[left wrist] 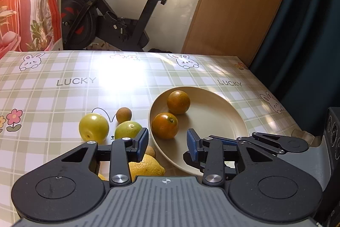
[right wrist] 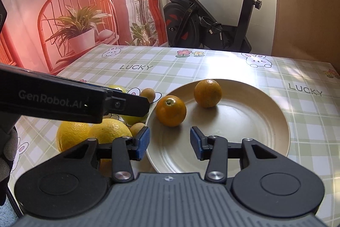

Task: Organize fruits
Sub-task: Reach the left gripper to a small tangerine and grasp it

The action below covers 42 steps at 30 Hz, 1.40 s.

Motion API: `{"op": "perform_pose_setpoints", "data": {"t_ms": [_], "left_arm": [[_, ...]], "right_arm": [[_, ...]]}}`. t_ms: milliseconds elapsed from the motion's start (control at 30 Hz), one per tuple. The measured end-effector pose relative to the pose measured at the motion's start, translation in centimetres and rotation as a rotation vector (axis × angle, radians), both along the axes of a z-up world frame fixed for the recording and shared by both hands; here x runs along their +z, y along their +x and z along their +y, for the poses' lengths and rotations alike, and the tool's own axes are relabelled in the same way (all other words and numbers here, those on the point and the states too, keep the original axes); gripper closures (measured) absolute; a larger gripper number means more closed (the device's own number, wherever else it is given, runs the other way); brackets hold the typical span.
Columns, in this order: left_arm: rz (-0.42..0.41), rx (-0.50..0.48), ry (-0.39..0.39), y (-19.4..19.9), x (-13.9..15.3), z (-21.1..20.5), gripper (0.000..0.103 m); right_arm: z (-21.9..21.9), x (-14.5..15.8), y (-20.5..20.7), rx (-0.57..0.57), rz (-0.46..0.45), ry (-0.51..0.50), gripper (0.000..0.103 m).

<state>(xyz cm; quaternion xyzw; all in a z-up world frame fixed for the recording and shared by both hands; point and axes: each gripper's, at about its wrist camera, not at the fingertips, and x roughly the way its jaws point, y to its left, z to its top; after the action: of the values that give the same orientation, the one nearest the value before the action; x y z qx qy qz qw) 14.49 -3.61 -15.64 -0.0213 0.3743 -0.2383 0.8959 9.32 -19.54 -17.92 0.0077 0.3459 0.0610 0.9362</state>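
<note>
Oranges [right wrist: 171,110] sit two on the plate [right wrist: 265,142], just ahead of both my grippers.
My left gripper [left wrist: 167,142] and right gripper [right wrist: 170,143] both have jaws spread with nothing between them; lemons [right wrist: 110,131] and green fruit [left wrist: 93,127] lie on the table off my left jaws.

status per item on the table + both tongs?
plate: on table, holds two oranges
near orange: in plate, by left rim
far orange: in plate, apart from the other
green fruits: on cloth, left of plate
lemons: on cloth, left of plate
left tongs: open, empty
right tongs: open, empty
</note>
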Motion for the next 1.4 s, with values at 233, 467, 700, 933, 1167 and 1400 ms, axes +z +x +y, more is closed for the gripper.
{"op": "perform_pose_setpoints", "data": {"t_ms": [233,467,700,933,1167,1400], "left_arm": [[-0.012,0.042,-0.028,-1.9,0.8,2.8,0.061],[0.015,0.107,-0.003,-4.3,-0.1,6.4,0.061],[0.052,0.144,-0.03,-5.9,-1.0,8.6,0.061],[0.07,0.14,-0.002,-6.5,-1.6,8.8,0.061],[0.067,0.131,-0.003,-7.0,-1.8,8.4,0.046],[0.109,0.113,0.02,-7.1,-2.6,8.1,0.046]], "right_arm": [[0.9,0.7,-1.7,0.015,-0.015,0.01,0.058],[2.2,0.6,-3.3,0.055,0.001,0.015,0.058],[3.7,0.4,-4.4,0.112,0.039,0.017,0.058],[5.4,-0.1,-4.9,0.188,0.068,0.016,0.058],[7.0,-0.9,-5.3,0.268,0.111,0.008,0.058],[7.6,-2.1,-5.0,0.302,0.176,0.028,0.055]]}}
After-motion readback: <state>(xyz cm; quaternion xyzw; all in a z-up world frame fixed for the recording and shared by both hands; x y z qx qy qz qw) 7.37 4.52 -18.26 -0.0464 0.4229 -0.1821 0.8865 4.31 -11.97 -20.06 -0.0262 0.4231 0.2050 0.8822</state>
